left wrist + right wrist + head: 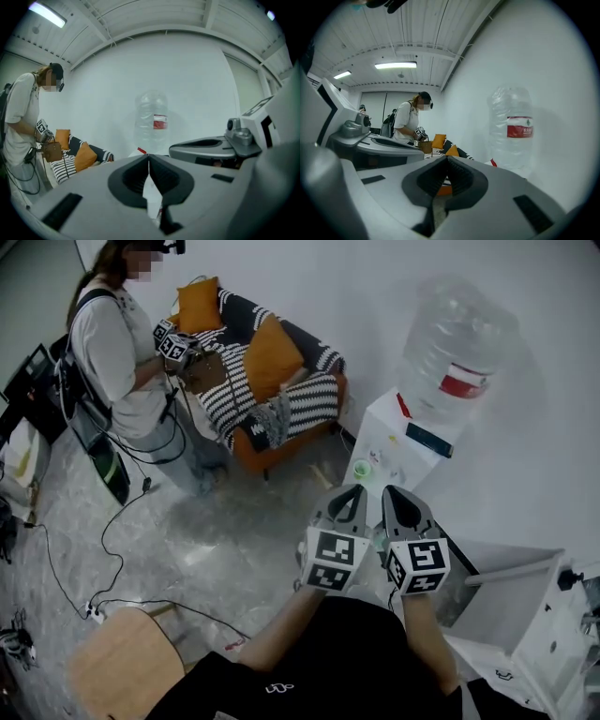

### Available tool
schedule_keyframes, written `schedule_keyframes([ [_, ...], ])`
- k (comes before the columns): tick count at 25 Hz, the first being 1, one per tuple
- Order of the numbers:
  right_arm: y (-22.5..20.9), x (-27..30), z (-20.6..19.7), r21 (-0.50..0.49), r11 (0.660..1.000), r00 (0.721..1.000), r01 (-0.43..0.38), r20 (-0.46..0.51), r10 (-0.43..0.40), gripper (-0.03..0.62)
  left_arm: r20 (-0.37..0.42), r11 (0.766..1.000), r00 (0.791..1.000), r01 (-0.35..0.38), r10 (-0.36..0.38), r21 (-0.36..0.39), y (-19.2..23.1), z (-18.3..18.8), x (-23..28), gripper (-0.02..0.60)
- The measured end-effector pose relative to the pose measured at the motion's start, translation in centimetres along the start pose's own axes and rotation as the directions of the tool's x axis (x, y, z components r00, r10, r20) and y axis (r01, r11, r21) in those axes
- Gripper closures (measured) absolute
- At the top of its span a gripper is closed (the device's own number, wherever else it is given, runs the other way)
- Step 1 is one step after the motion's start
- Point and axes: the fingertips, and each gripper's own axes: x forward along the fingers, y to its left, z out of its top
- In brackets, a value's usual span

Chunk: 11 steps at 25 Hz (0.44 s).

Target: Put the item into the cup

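left gripper [353, 491]: clenched, tips meet, nothing between them in its own view; held level, just left of the other gripper
right gripper [395, 493]: clenched too, nothing held
cup [362, 468]: small and green, upright on the front ledge of the water dispenser [392, 432], just beyond the gripper tips
cup contents: too small to tell
item: not in either gripper; can't tell which thing it is. A red bit [403, 406] and a dark flat thing [429, 440] lie on the dispenser top, apart from the cup
bottle [457, 343]: big, clear, stands on the dispenser
progress: fits two stages, either the item is somewhere outside the cup and nothing is carried, or it already sits in the cup with the grippers let go; the pictures don't settle which
far: sofa [281, 381] with orange cushions, a second person [122, 352] standing at it
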Motion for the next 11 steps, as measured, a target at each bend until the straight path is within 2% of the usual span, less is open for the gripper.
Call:
schedule_keyframes([
  [11,-0.6,2.0,-0.6,-0.032,0.999,1.0,-0.013,-0.02,0.012,0.585,0.009,1.0,1.0,-0.002,0.003,-0.027,1.3,-0.3,1.9,0.568],
])
